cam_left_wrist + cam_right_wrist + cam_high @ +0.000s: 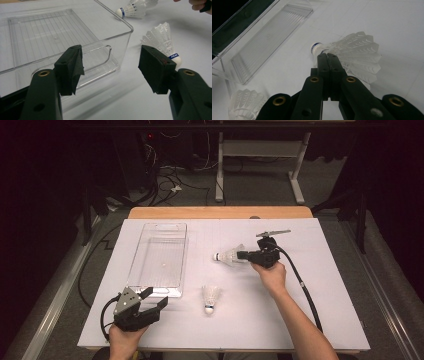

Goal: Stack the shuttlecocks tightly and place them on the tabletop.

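I see the white feathered shuttlecock with a blue-banded cork (pixel 352 53) pinched at its skirt by my right gripper (pixel 246 254), lifted above the white table (pixel 320 285) right of the clear plastic tray (pixel 159 257); the right gripper view shows the jaws pressed together on the feathers; the high view shows a second white shuttlecock (pixel 211 298) lying near the tray's corner; my left gripper (pixel 110 70) rests spread wide beside the tray.

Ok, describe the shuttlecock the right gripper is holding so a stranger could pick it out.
On the white table, look right of the clear plastic tray. The shuttlecock lies sideways, cork toward the tray, its feathers pinched by the right gripper. The other shuttlecock sits free, nearer the person.
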The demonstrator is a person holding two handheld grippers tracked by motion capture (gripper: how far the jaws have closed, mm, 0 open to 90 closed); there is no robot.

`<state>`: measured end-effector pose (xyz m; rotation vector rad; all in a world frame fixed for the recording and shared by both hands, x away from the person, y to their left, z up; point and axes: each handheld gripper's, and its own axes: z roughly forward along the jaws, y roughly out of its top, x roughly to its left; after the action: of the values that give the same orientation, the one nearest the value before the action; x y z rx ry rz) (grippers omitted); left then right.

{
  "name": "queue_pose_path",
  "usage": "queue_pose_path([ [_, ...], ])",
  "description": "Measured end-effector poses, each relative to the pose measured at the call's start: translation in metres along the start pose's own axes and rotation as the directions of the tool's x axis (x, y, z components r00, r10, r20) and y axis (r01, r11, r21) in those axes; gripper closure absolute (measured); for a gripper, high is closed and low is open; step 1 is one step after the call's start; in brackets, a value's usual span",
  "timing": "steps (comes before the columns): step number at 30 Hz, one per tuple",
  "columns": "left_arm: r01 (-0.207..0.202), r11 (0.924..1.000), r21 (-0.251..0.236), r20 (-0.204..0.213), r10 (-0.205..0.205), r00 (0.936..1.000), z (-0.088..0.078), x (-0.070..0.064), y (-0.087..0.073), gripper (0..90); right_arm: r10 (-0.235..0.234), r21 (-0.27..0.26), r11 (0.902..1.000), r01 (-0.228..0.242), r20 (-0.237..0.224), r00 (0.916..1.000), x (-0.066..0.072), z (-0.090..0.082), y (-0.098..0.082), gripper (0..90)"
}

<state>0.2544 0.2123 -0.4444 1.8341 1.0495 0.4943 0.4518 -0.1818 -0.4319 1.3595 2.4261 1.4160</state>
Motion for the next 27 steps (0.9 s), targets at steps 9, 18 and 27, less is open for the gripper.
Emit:
queue_pose_path([
  [9,-0.001,1.0000,0.002,0.002,0.001,1.0000,0.000,0.000,0.000,36.9,0.004,-0.021,0.9998,-0.004,-0.001,1.0000,0.000,0.010,-0.003,90.0],
  [18,-0.001,1.0000,0.002,0.002,0.001,1.0000,0.000,-0.001,0.000,36.9,-0.020,0.002,0.9998,0.020,0.039,0.9990,0.000,0.011,-0.005,90.0],
  [27,-0.001,1.0000,0.005,0.001,0.001,1.0000,0.000,0.000,0.000,36.9,-0.049,0.054,0.9976,0.044,0.081,0.9955,0.000,0.020,-0.009,87.8],
])
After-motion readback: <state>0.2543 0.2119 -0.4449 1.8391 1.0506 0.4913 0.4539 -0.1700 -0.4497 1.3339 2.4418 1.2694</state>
